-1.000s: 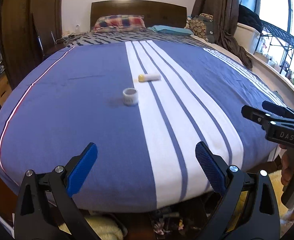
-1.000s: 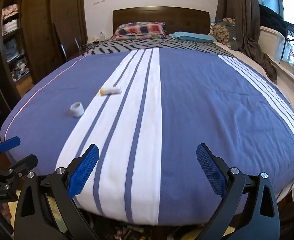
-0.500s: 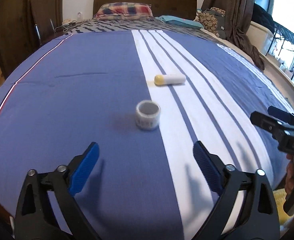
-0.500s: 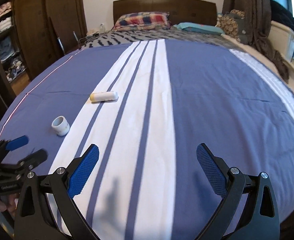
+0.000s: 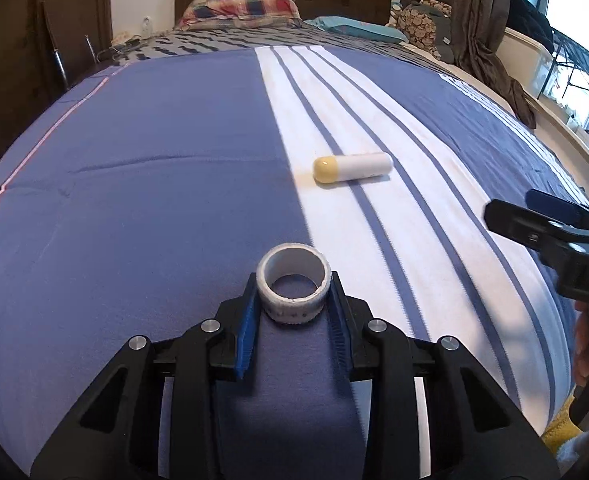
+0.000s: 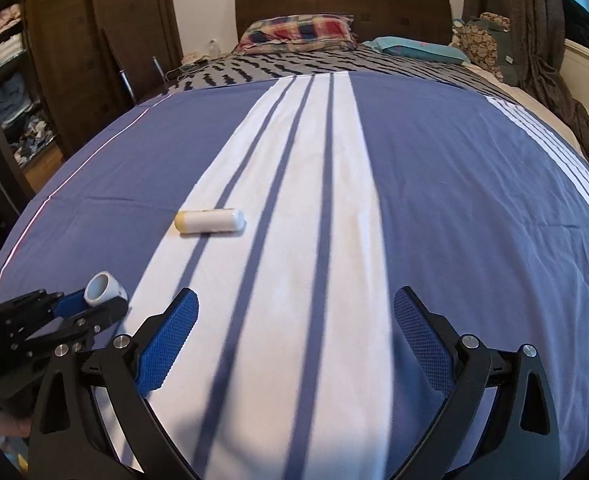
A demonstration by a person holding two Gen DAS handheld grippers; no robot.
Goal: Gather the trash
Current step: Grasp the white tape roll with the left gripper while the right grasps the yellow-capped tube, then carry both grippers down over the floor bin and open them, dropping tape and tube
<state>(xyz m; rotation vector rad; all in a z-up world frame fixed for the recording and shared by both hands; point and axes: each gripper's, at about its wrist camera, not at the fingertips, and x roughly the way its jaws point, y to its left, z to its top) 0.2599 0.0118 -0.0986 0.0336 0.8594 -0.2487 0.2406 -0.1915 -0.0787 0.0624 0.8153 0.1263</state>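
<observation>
A wide bed point(image 5: 142, 168), covered in a blue spread with white stripes, is filling both views, with pillows and a dark headboard at its far end. Two pieces of trash are lying on it. The first pickup is the step in hand: the left gripper point(image 5: 293, 300) has just been closing its jaws, and the small white ring point(image 5: 293, 282), like an emptied tape roll, is sitting upright between the blue pads, which are meeting its two sides just at the edge of the blue cloth beside the white band. From the right wrist view the same ring point(image 6: 103, 289) is showing at the tip of that gripper point(image 6: 94, 304), low on the left. Whether the pads are already squeezing firmly is hard to judge; the ring is looking pinched but is resting on the bedspread. The right gripper point(image 6: 294, 328) is standing wide apart with nothing between its pads, poised over the white stripes. The white tube with a yellow cap point(image 6: 209, 221) is lying on its side farther up the bed, well apart from both tools. The next move is probably calling for a firm squeeze and a straight lift of the ring, then a reach toward the tube.
</observation>
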